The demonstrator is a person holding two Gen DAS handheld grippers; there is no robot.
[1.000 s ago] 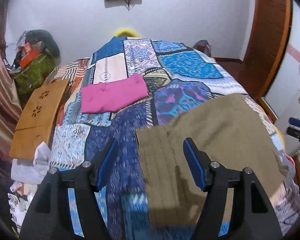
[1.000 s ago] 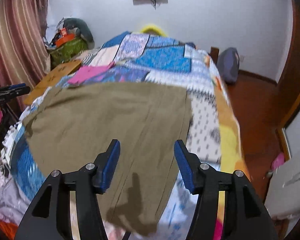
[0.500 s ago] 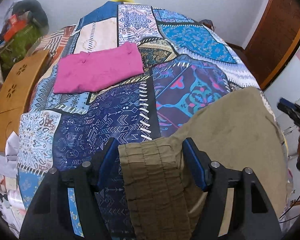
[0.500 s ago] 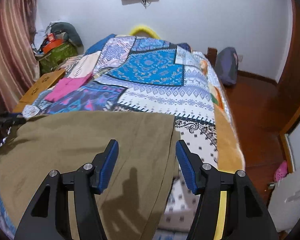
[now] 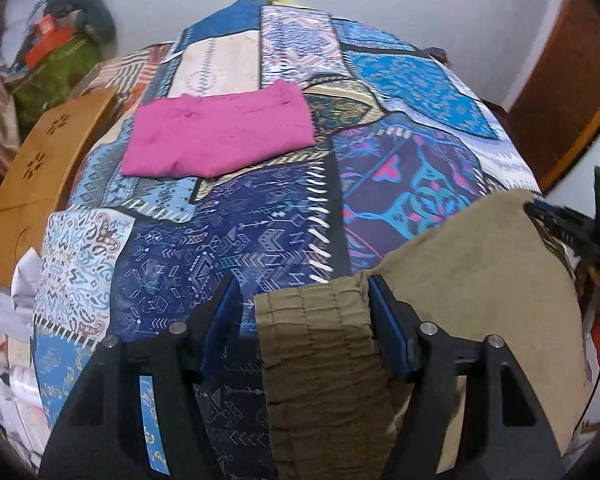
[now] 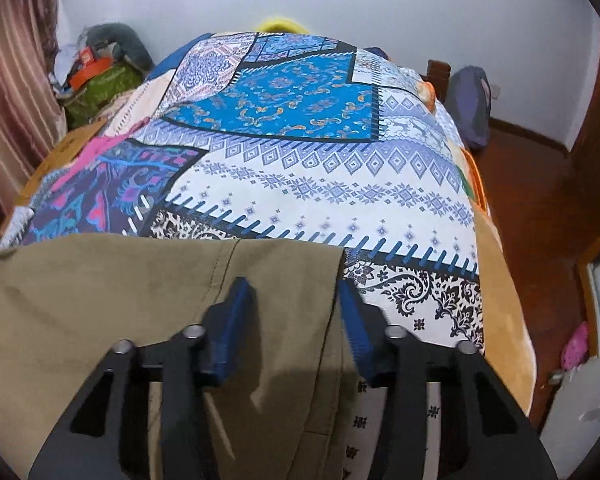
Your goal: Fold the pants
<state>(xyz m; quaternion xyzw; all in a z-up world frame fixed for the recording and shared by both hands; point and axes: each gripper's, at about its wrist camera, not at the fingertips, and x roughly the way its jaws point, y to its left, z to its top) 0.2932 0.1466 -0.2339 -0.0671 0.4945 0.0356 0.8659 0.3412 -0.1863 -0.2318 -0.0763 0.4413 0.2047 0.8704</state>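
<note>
Olive-green pants (image 5: 472,280) lie flat along the near edge of the patchwork bed. Their gathered elastic waistband (image 5: 320,340) lies between the blue pads of my left gripper (image 5: 304,300), which is open and low over it. In the right wrist view the pants' other end (image 6: 140,300) lies under my right gripper (image 6: 294,296), which is open; its left pad rests over the cloth near a seam and its right pad sits at the cloth's right edge. The right gripper also shows in the left wrist view (image 5: 572,228) at the far end of the pants.
Folded pink pants (image 5: 220,136) lie further back on the patchwork bedspread (image 6: 320,184). A wooden board (image 5: 40,176) leans at the bed's left side, with clutter and a green bag (image 5: 56,76) behind. Wooden floor (image 6: 540,208) and a dark bag (image 6: 470,104) lie right of the bed.
Both grippers have dropped towards the bed and moved in over the pants' ends. The waistband now lies between the left pads, and the cloth's corner between the right pads.
</note>
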